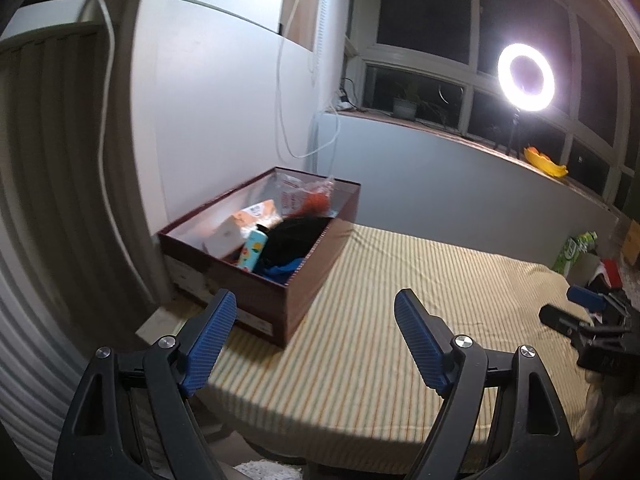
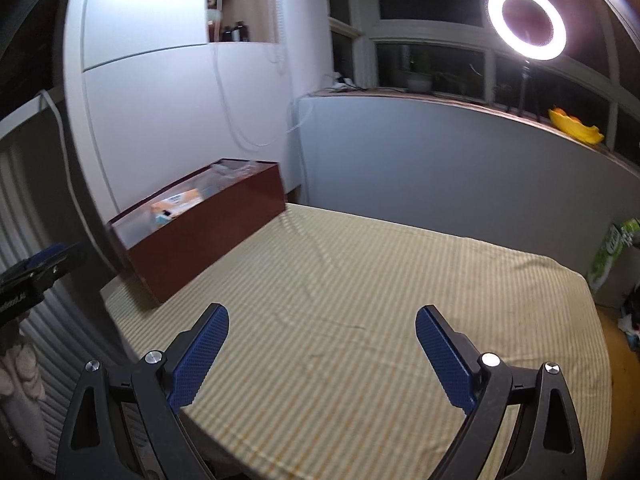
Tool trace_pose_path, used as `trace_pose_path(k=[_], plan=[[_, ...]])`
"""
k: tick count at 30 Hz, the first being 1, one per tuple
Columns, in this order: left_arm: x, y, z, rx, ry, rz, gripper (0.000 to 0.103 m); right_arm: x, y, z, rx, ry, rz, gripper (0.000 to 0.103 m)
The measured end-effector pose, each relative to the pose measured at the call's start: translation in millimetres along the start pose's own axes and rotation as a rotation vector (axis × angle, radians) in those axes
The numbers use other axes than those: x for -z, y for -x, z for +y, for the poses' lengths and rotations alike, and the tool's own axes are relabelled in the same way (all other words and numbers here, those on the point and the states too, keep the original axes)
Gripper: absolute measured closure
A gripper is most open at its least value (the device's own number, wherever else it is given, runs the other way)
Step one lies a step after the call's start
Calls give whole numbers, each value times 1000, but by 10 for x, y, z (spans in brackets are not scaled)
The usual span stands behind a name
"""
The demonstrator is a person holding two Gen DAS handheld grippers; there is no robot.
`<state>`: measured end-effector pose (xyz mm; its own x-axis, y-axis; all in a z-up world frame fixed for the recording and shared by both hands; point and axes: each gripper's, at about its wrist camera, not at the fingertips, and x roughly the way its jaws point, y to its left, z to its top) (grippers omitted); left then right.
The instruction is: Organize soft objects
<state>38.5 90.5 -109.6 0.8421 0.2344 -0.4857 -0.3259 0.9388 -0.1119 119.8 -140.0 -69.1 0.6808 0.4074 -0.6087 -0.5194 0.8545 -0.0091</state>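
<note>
Ring light [image 1: 526, 82]: lit, on a dark stand on the window sill, far ahead and right of the jaws.
Yellow bowl [image 1: 546, 162]: on the sill, just right of the ring light stand; orange contents visible.
Potted plant [image 1: 404, 106]: on the sill, ahead of the jaws, against the dark window [image 1: 424, 8].
White cable [image 1: 286, 92]: hangs in a loop down the wall, ahead and above the left jaw.
Striped cloth [image 2: 360, 300]: yellow-striped, covers the flat surface below and ahead of the jaws.
Green-and-white package [image 2: 610, 252]: upright beyond the cloth's right edge, right of the jaws.
Shelf niche [image 2: 236, 8]: high on the wall, ahead and left; small dark bottles inside.
</note>
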Motion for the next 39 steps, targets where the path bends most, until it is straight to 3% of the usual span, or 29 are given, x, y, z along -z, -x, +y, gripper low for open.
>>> trace_pose_path(k=[25, 39], plan=[[69, 99, 143, -69, 35, 21, 15, 16, -87, 310, -23, 45, 12, 10], [79, 137, 147, -63, 29, -7, 15, 22, -114, 337, -30, 48, 19, 10]])
